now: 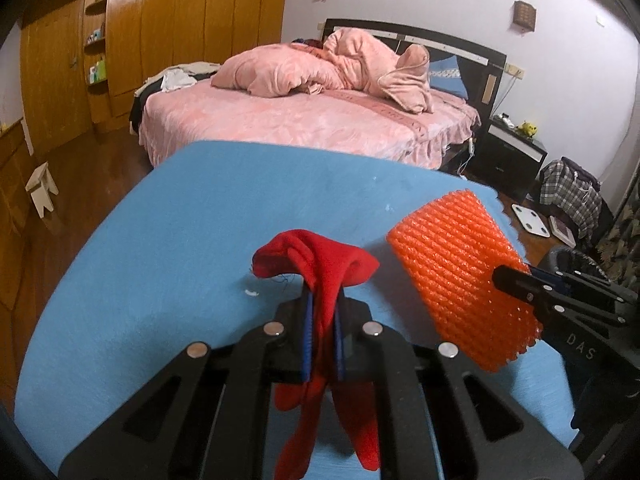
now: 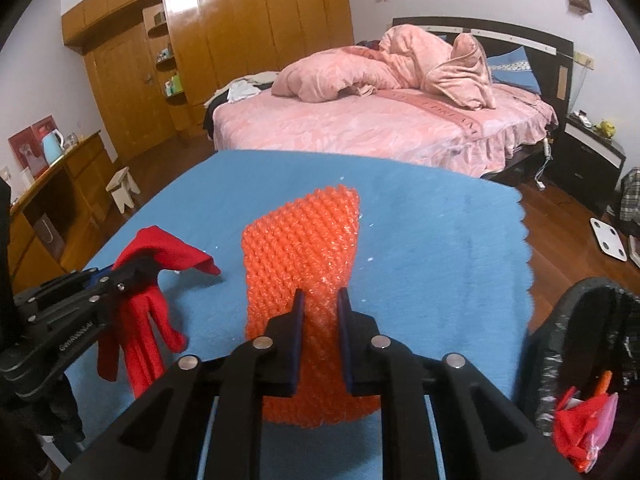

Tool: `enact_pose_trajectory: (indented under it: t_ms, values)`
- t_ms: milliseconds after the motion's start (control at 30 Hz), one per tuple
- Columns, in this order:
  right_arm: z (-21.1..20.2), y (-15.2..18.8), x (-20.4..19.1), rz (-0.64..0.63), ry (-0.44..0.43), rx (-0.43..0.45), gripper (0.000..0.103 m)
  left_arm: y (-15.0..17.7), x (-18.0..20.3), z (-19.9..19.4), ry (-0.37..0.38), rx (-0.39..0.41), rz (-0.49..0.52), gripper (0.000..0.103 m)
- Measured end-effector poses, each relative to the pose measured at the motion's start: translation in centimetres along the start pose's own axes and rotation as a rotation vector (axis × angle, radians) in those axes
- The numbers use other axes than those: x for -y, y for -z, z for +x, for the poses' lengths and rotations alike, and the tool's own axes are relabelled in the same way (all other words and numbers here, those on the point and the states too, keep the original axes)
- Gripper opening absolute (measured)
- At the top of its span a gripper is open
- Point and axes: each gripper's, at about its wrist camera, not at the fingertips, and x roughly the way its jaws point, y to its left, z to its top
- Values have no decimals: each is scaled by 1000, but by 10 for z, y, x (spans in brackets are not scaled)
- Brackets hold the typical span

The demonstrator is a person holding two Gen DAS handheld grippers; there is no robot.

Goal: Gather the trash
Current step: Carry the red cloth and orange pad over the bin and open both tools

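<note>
We've got the left hand-held gripper clamped on a limp red fabric glove, and the right hand-held gripper pinching an orange foam mesh sleeve, both over the blue-covered counter near its front edge. Both are light and squashy, so mid-body pinches look fine. The black-lined trash bin sits off the counter's right edge.

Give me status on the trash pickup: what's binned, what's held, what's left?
Done: the black-lined bin at the table's right already holds red and pink scraps. In hand: the left gripper is shut on a red glove, and the right gripper is shut on an orange foam net, both lifted over the blue table cover. Left: drop both into the bin; only tiny white flecks remain on the cover.
</note>
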Motion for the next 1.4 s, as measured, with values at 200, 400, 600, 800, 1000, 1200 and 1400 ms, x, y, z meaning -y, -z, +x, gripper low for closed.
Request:
enact_pose_trajectory:
  t_ms: [200,400,600,800,1000,1200,1400]
  values:
    - [-29,-8,16,27,12,47,16,-11,21,-18,27,37,15,8]
    - [-60,-15,34,52,33,103,16,-22,51,-40,62,92,41,8]
    - [-94,-17,54,64,58,164,16,-31,82,-55,103,128,72,8]
    - [-127,-13,77,86,93,209,16,-35,118,-69,144,155,107,8]
    - [-157,-5,104,108,149,245,16,-35,156,-78,205,173,129,8]
    - [-186,8,134,151,201,276,16,-31,200,-89,277,189,182,8]
    - [-205,15,162,184,250,297,16,-26,230,-92,327,192,214,8]
